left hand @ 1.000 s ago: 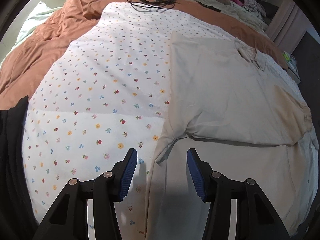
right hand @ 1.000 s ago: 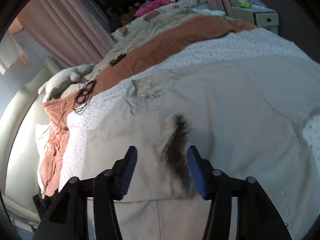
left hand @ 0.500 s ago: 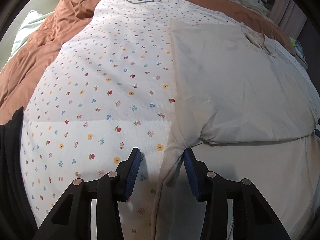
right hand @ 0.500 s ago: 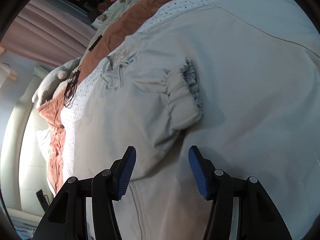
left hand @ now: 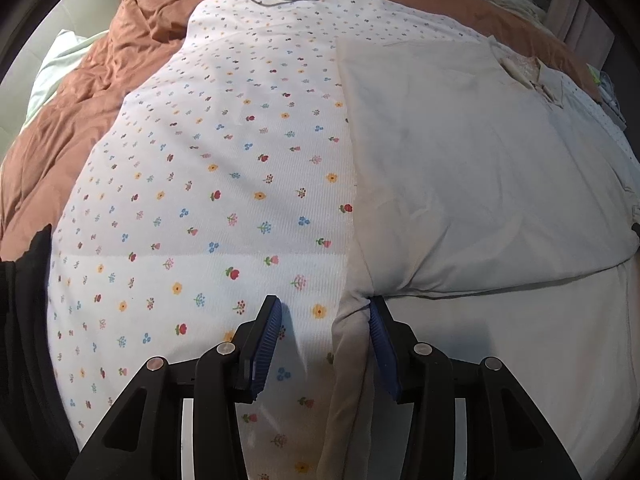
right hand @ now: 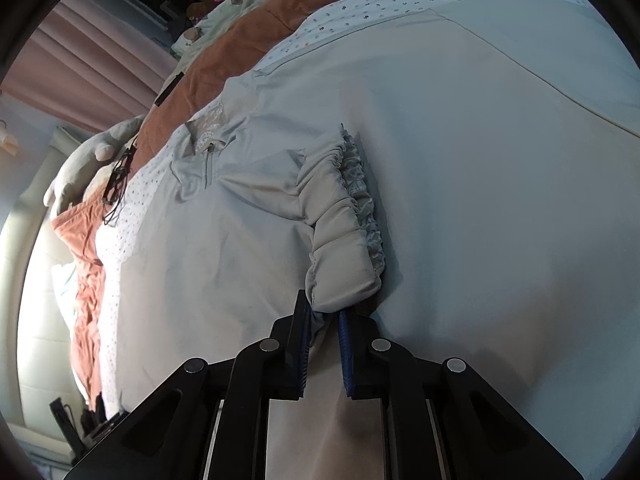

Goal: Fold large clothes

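Right hand-held gripper [right hand: 323,322] had descended, its jaws just closing onto the gathered cuff [right hand: 344,292]. Left hand-held gripper [left hand: 325,330] released, straddling the garment [left hand: 480,184] edge. Sleeve folded in; remaining folds outstanding.

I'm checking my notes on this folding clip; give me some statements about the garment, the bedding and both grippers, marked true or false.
1. The right gripper pinches the garment's gathered sleeve cuff. True; its jaws have just been closing.
2. The left gripper is clamped shut. False: its jaws stand apart, astride the pale garment edge.
3. The garment lies on a flowered sheet. True.
4. The blanket behind is blue. False: it is rust brown.
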